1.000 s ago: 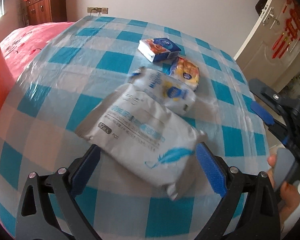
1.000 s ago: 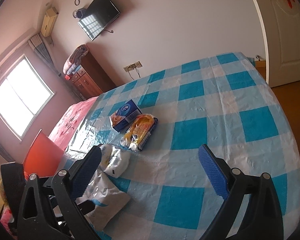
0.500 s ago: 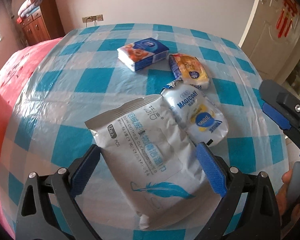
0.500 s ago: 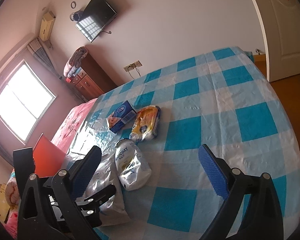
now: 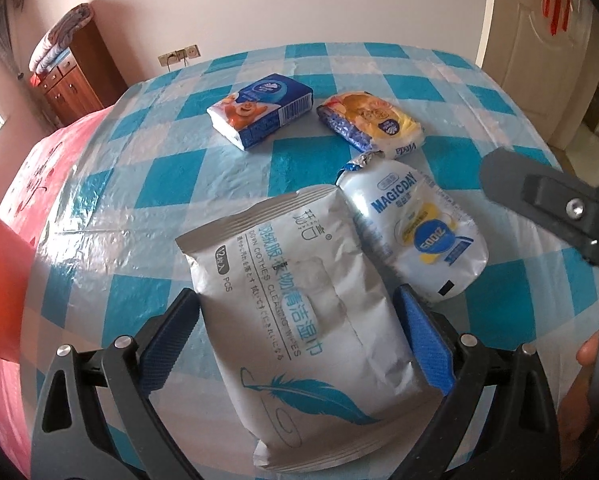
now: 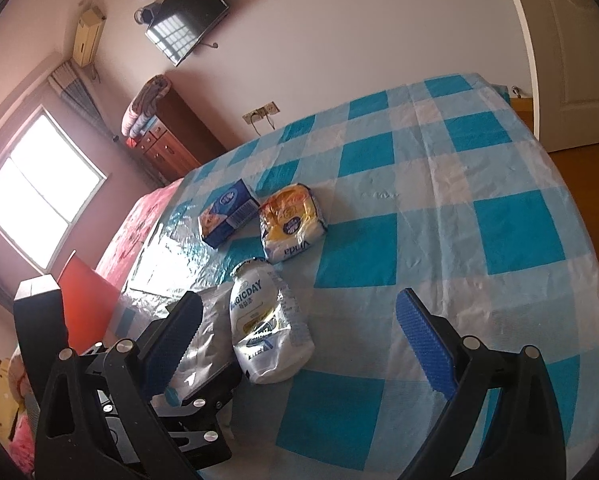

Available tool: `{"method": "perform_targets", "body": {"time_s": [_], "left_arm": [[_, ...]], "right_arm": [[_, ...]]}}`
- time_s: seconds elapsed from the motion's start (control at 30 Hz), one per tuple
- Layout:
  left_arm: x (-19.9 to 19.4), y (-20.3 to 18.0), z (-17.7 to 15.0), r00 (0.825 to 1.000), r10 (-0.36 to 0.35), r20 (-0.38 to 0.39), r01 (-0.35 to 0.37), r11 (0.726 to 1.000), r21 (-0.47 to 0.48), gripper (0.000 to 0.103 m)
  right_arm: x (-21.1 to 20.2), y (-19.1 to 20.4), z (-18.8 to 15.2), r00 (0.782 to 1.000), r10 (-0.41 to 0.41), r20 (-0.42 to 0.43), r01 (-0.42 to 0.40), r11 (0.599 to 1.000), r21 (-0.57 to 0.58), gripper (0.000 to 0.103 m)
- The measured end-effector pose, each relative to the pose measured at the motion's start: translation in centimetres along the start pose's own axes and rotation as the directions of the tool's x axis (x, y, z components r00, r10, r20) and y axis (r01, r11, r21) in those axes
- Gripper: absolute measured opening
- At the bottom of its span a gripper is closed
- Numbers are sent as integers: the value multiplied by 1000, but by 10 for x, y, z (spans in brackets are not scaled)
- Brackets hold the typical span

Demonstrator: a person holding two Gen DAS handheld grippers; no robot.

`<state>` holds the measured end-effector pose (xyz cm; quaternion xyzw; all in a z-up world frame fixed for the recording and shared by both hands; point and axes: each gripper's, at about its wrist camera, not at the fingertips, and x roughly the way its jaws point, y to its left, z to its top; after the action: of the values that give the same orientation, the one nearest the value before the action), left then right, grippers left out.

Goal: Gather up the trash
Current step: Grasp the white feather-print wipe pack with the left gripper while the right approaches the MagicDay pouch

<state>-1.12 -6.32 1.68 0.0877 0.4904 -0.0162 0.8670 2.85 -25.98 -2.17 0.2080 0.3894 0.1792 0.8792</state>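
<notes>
The left gripper (image 5: pixel 297 332) has closed in on the flat silver wipes pouch with a blue feather print (image 5: pixel 295 300) since a second ago: its blue-padded fingers (image 5: pixel 425 344) now stand spread on either side of the pouch's near half, released and not yet pinching, whereas earlier the pouch lay slanted just ahead of the tips. The pouch rests on the blue-and-white checked plastic tablecloth (image 5: pixel 171 168), its long edge touching the crumpled white MAGICDAY bag with a yellow-and-blue label (image 5: pixel 413 226) on its right. Farther back lie the blue tissue pack (image 5: pixel 261 114) and the yellow-and-white Vinda tissue pack (image 5: pixel 373 124), near each other. The view has swung, so the items now sit more centred and larger than before. The right gripper (image 6: pixel 299 340) hangs wide and empty above the cloth, with the MAGICDAY bag now lying between its fingers, closer than a second ago.
</notes>
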Motion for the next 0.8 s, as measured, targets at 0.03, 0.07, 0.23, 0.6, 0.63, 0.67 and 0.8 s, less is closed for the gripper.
{"method": "perform_targets", "body": {"time_s": [0.03,0.07,0.23,0.6,0.63,0.67,0.8], "left_arm": [[0,1,0,1000,-3,1,3,1000,-1,95],[-1,2,0,1000,-5,4,5,1000,-1,93],[-4,6,-3,1000,-16,10,16,1000,-2,87],[-12,47,-10,999,-29,27,31,996,-81,80],[-11,54,-10,999,-29,28,31,995,-91,80],[-11,59,-11,999,-29,32,32,995,-97,80],[-12,77,-15,998,-30,50,36,993,-114,80]], "right_arm": [[2,0,0,1000,-3,-6,3,1000,-3,96],[4,0,-1,1000,-3,-11,3,1000,-5,96],[12,0,-1,1000,0,-30,0,1000,-10,96],[27,25,-6,996,-86,-36,80,986,-146,96],[28,27,-7,995,-93,-35,87,984,-158,96],[29,30,-7,994,-101,-34,94,980,-175,96],[36,46,-12,987,-157,-41,141,955,-261,95]]}}
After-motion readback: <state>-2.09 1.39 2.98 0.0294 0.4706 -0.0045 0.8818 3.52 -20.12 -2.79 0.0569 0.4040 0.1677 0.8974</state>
